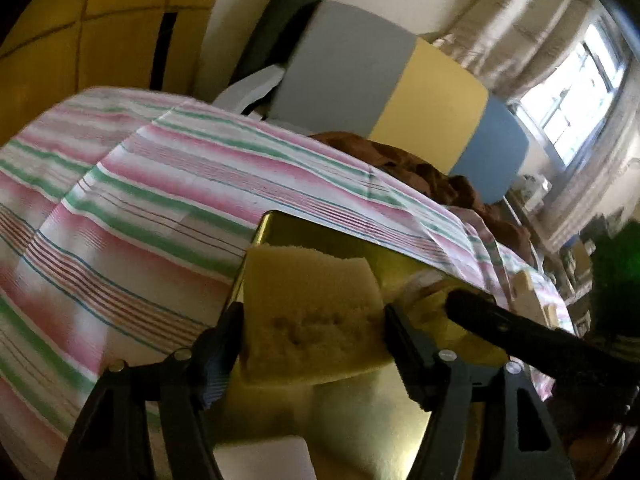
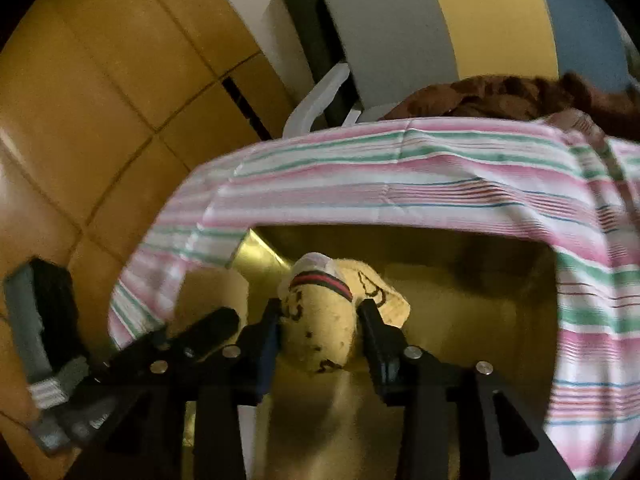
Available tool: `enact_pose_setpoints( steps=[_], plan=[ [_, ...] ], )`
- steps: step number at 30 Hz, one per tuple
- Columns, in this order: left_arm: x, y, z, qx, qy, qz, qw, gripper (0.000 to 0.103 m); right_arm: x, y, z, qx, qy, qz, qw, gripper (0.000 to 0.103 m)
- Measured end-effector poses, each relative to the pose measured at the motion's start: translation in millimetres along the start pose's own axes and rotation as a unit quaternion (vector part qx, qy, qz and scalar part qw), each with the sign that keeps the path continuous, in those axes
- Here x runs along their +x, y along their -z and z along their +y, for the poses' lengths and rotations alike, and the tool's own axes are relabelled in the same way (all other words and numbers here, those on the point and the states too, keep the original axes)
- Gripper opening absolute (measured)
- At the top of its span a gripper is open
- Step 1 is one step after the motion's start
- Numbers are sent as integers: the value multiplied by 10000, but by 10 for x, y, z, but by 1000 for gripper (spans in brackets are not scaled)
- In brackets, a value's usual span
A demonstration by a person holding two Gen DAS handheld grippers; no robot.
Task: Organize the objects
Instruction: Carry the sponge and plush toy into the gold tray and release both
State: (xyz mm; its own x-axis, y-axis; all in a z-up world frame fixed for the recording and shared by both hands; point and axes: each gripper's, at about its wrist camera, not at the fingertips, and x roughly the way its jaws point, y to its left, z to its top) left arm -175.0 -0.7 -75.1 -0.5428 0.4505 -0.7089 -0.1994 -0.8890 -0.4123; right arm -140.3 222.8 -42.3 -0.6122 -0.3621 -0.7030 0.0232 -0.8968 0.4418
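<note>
Left hand-held gripper (image 1: 314, 320) was closed down on a yellow sponge (image 1: 308, 312), jaws pressing both its sides, the block standing above a shiny gold tray (image 1: 280, 224) on the striped bedsheet (image 1: 140, 208). Right hand-held gripper (image 2: 318, 316) was clamped on a rolled beige sock (image 2: 320, 320) with a red-and-dark band and dark monogram marks, held over the same gold tray (image 2: 256, 252). In the left view the other gripper's black finger crossed in at 3 o'clock; in the right view the left gripper sat at 8 o'clock, nearly touching.

Risks, as I judged them:
- The two grippers were crowded over one tray; a careless release or turn could knock one into the other and spill either item.
- The sponge is soft and squeezed; it may spring or tip on release and land outside the tray.
- The sock's loose flap at 2 o'clock could snag a finger when the jaws open.
- The tray sits on soft bedding and may tilt under a push.

Hard to make out:
- Tray's near edge cut off by the gripper bodies; its depth unclear.
- A pale block (image 1: 264, 458) at 6 o'clock in the left view, unidentified.
- Brown fabric (image 2: 520, 96) at 1 o'clock, blurred.
- Whether sponge or sock touched the tray floor, I could not tell.
</note>
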Motion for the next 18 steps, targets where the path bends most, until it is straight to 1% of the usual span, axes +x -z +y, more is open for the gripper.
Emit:
enact_pose_setpoints(
  steps=[1,2,4,7,9,11,14,18],
  plan=[
    [17,-16,26,-100,72,20,9999,76,0,-15,-17,87,2,-56,9999,56],
    [21,-24,54,-200,124,1,9997,83,-6,-17,-24,148,-29,-94,9998,62],
    [3,-37,62,-256,165,-64,9995,85,-69,-1,-52,225,-134,-163,9995,64],
    [-83,-53,15,-213,53,-238,9995,86,-198,63,-55,168,-61,-271,9995,68],
    [-134,-50,-9,-218,45,-285,9993,86,-311,121,-86,191,-105,-354,9991,70],
    [-212,-30,-15,-234,5,-411,9989,86,-409,194,-101,198,-159,-385,9989,71],
    [-347,16,-31,-290,-179,-568,9978,86,-552,300,-130,200,-175,-429,9987,71],
    [-517,143,-96,-276,-202,-715,9969,86,-795,470,-146,50,-128,-556,9984,72]
  ],
)
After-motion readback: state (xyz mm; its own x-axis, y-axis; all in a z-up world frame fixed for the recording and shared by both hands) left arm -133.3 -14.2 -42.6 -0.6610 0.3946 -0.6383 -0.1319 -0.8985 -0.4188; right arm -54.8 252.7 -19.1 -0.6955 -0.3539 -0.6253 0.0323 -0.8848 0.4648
